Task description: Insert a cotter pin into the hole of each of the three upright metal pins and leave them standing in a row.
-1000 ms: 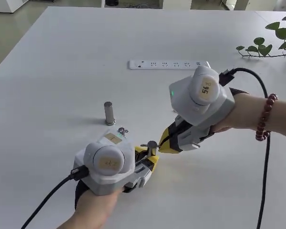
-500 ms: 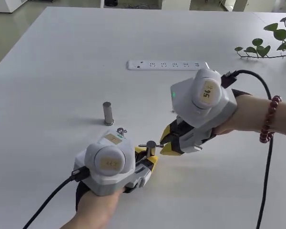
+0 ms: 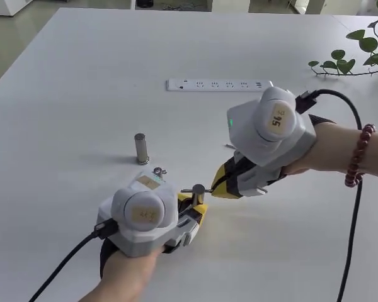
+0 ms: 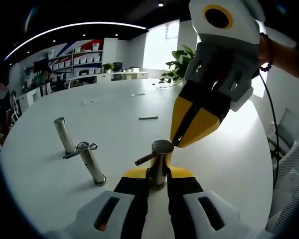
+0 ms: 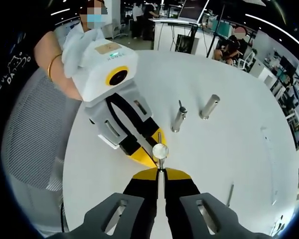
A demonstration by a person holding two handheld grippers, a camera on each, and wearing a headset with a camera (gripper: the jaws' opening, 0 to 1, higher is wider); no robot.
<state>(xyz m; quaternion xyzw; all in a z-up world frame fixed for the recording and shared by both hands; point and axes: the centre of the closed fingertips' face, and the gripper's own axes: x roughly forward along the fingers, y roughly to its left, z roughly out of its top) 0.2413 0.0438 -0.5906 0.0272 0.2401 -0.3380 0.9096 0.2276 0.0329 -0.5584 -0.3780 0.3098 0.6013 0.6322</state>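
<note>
Yellow right claw slanted down at pin

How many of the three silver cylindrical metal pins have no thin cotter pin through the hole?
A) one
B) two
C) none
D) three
A: only the far metal pin is bare; the middle metal pin carries a cotter pin, and the right gripper holds a second cotter pin through the clamped metal pin in the left gripper.
</note>
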